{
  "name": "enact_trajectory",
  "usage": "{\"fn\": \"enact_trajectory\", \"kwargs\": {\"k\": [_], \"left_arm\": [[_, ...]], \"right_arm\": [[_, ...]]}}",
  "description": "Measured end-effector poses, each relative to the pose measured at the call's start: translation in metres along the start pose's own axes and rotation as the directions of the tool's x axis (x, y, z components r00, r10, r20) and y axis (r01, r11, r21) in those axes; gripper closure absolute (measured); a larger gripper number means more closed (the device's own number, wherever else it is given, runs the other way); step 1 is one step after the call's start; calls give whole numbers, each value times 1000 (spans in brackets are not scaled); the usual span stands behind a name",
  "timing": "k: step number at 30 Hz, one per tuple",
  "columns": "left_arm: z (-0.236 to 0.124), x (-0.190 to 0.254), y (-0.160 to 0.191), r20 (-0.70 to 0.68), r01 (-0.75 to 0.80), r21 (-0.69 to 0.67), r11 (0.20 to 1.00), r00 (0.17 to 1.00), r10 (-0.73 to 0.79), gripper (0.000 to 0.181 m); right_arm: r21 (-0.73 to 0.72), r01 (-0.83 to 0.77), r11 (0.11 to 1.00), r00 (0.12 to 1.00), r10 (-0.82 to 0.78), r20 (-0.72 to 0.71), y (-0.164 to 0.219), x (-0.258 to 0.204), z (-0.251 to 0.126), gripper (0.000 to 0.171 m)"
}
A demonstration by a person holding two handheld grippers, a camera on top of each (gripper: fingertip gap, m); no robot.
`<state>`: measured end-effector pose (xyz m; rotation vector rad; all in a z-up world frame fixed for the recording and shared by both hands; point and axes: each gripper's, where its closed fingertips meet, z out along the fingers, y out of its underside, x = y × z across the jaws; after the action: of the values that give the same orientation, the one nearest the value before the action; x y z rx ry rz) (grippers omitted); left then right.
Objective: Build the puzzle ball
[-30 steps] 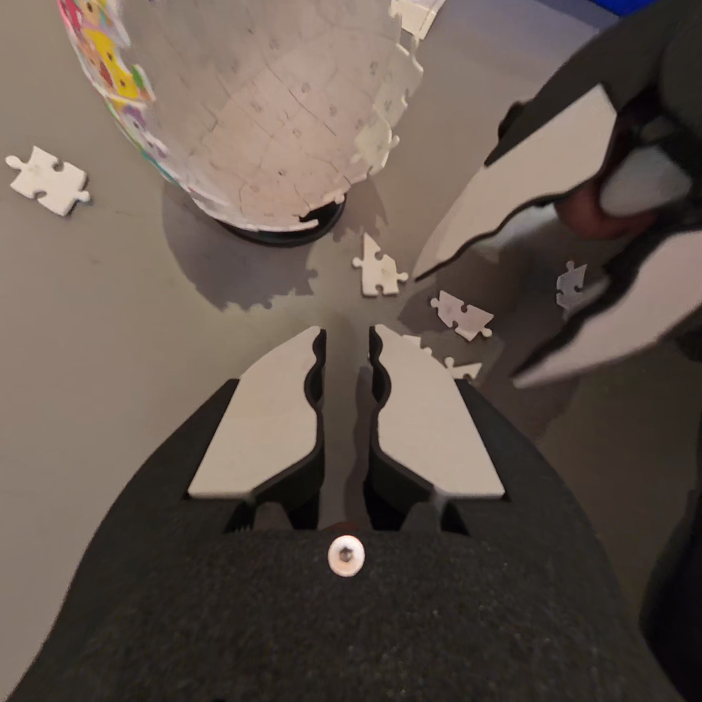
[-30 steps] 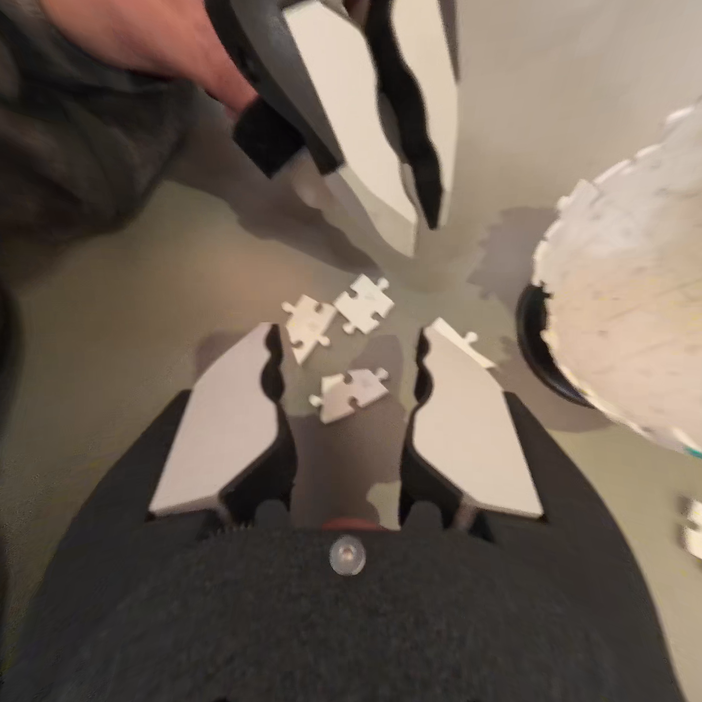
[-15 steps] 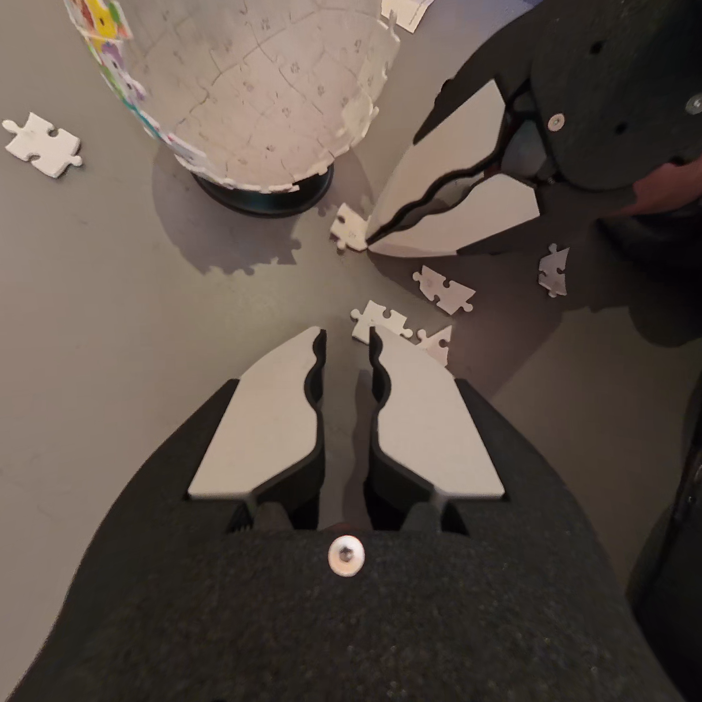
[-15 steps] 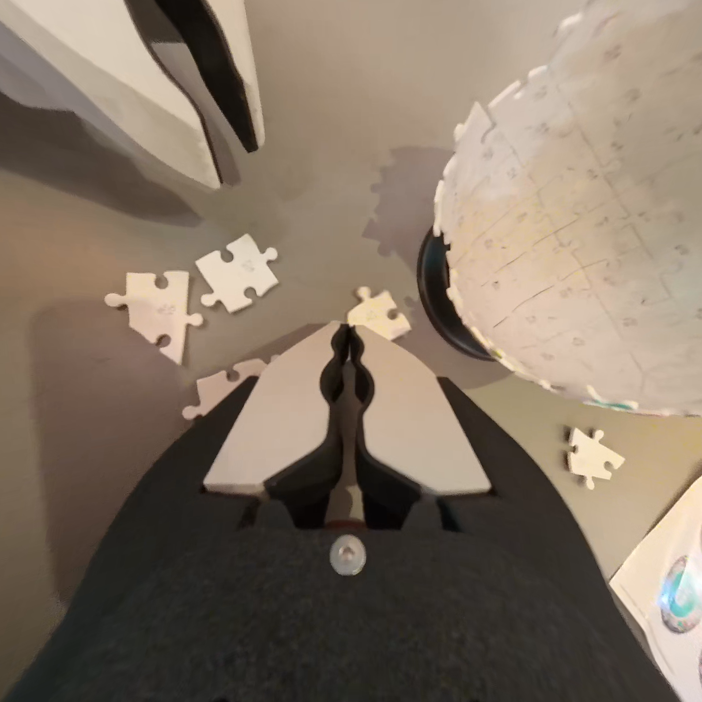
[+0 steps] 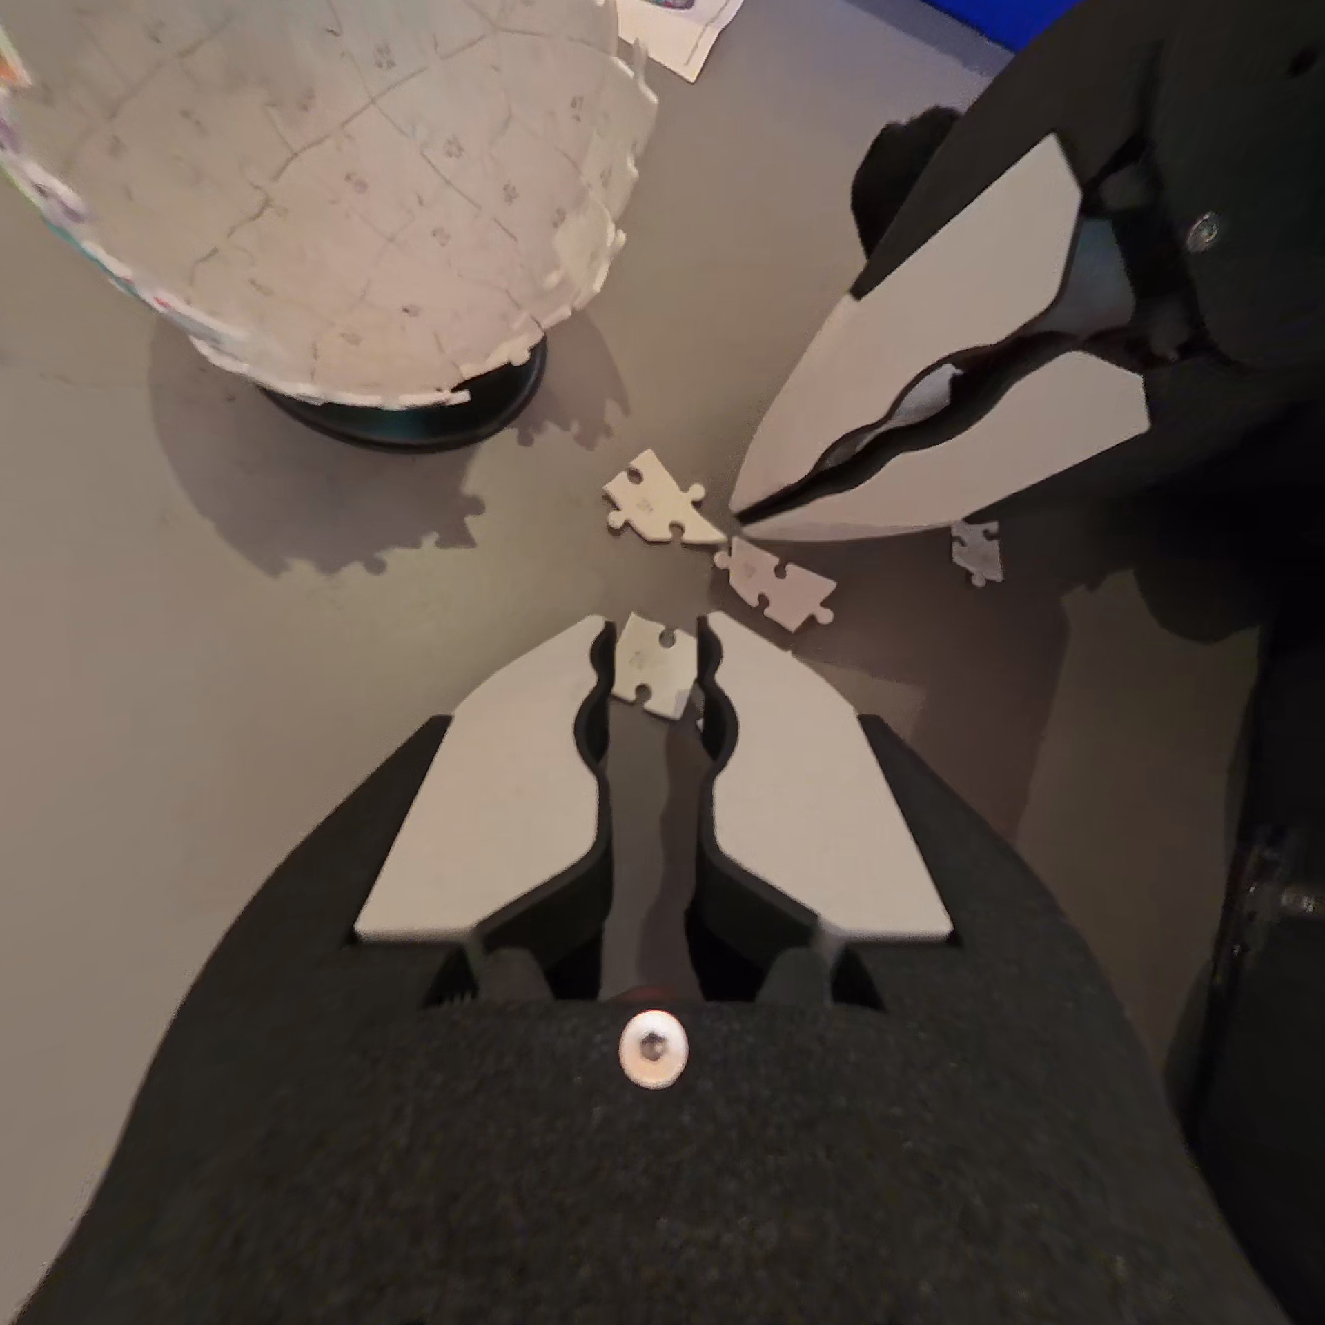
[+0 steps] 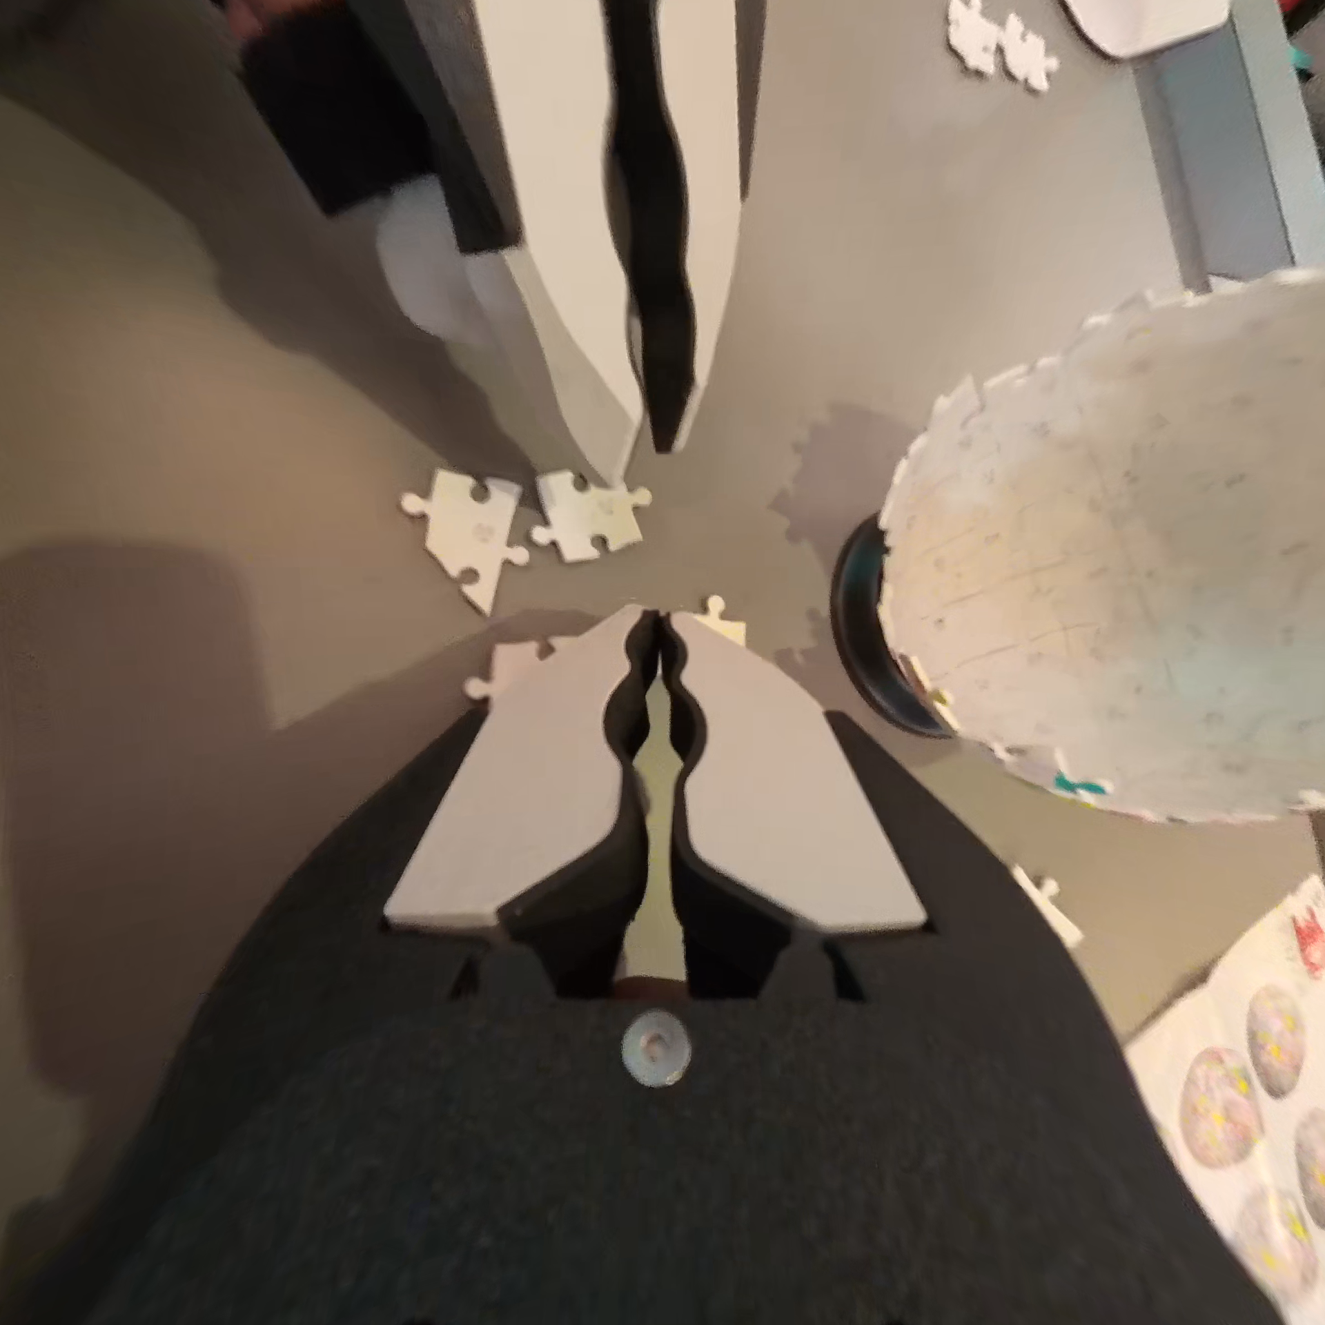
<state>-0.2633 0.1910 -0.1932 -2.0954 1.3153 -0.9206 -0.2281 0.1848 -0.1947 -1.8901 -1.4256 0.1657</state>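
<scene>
The partly built puzzle ball (image 5: 344, 179), white side out, sits on a black ring stand (image 5: 430, 430); it also shows in the right wrist view (image 6: 1111, 609). Loose white pieces lie flat on the grey table. My left gripper (image 5: 656, 631) is slightly open and low, with one piece (image 5: 656, 670) lying between its tips. My right gripper (image 5: 738, 520) is shut, and its tips meet the corner of another piece (image 5: 656, 505). I cannot tell if that corner is pinched. In the right wrist view, my right gripper (image 6: 656, 616) partly covers that piece (image 6: 720, 624).
Another piece (image 5: 778, 584) lies right of my left fingers, and one (image 5: 979, 552) lies under the right gripper. A printed sheet (image 6: 1255, 1111) lies at the lower right. More pieces (image 6: 1004, 43) lie far off. The two grippers are close together. Some 4 cm of space lies between my two pairs of fingers.
My right gripper shut and came in beside the stand; the piece at its tips slid away from the stand. My left gripper moved forward over a loose piece, its gap unchanged.
</scene>
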Motion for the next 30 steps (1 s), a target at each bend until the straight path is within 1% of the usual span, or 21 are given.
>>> {"fn": "enact_trajectory", "kwargs": {"k": [2, 3, 5, 7, 8, 11, 13, 15, 16, 21, 25, 28, 30], "left_arm": [[2, 0, -1, -8, 11, 2, 1000, 1000, -11, 160], [2, 1, -2, -10, 12, 2, 1000, 1000, -12, 160], [2, 1, -4, -7, 5, 7, 1000, 1000, -5, 160], [2, 2, -4, -6, -3, 7, 1000, 1000, 3, 160], [3, 2, -3, -4, -7, 3, 1000, 1000, 7, 160], [5, 2, 0, 4, -16, -14, 1000, 1000, 16, 160], [5, 2, 1, 4, -16, -20, 1000, 1000, 16, 160], [6, 2, 2, 2, -15, -21, 1000, 1000, 15, 160], [5, 2, 1, 2, -14, -19, 1000, 1000, 14, 160], [4, 0, 1, 12, -3, -13, 1000, 1000, 4, 160], [7, 2, 0, -2, 17, -9, 1000, 1000, -17, 160], [10, 8, -6, -30, 39, 16, 999, 999, -38, 160], [9, 15, -13, -67, 54, 51, 997, 996, -50, 160]], "right_arm": [[-56, 18, 998, 998, -22, -63, 12, 10, 0, 171], [-74, 20, 997, 996, -26, -83, 18, 14, 2, 168], [-100, -61, 993, 996, 54, -65, 27, 14, 10, 127], [-74, -170, 983, 986, 168, -20, 24, 13, 15, 118], [-75, -197, 978, 980, 196, -20, 25, 14, 16, 116], [-58, -232, 971, 972, 234, 25, 25, 11, 19, 126], [-39, -279, 959, 956, 282, 78, 23, 6, 21, 140], [-29, -279, 960, 958, 281, 63, 23, 7, 21, 142], [-30, -262, 965, 962, 264, 64, 23, 5, 21, 146], [-49, -194, 980, 981, 193, -11, 21, 7, 20, 157], [-30, -133, 991, 985, 129, -117, 14, 18, 11, 167], [-12, -60, 998, 981, 56, -185, 3, 23, 0, 169], [13, 20, 1000, 972, -16, -236, -6, 24, -9, 169]]}}
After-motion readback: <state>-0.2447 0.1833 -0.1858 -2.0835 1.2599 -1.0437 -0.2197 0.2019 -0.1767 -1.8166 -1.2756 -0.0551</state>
